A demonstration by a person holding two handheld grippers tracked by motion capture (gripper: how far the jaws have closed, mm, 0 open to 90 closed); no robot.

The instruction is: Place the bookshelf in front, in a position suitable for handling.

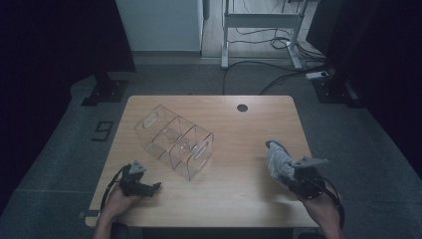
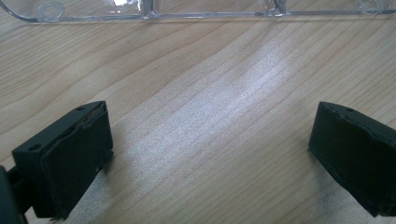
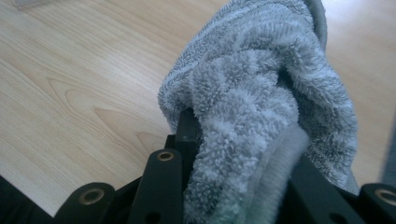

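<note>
Desk (image 1: 239, 149): light wood-grain top, rounded corners, one dark round cable hole (image 1: 242, 107) near the far edge; stood on grey carpeted floor (image 1: 54, 149). Room dim; pale cabinet (image 1: 159, 25) and a white metal frame (image 1: 261, 22) beyond the desk, black cables (image 1: 278, 74) strewn on the floor around the frame, dark stand bases (image 1: 105, 90) at both far corners. Clear plastic organiser (image 1: 174, 141) with several compartments and slotted handles, set askew on the left half of the desk; in the left claw view cut off by the top edge, its rim alone seen. Left claw (image 1: 152, 188): low over the near left part of the desk, just short of the organiser, spread wide with bare wood between its pads. Right claw (image 1: 286, 174): near the right edge, clamped on a grey fluffy towel (image 1: 277, 158) bunched up and rising from it, well apart from the organiser. In the right claw view, pads buried under the towel (image 3: 261, 107); folds and full extent of the cloth hard to make out. Forearms cropped at the bottom of the high view.
</note>
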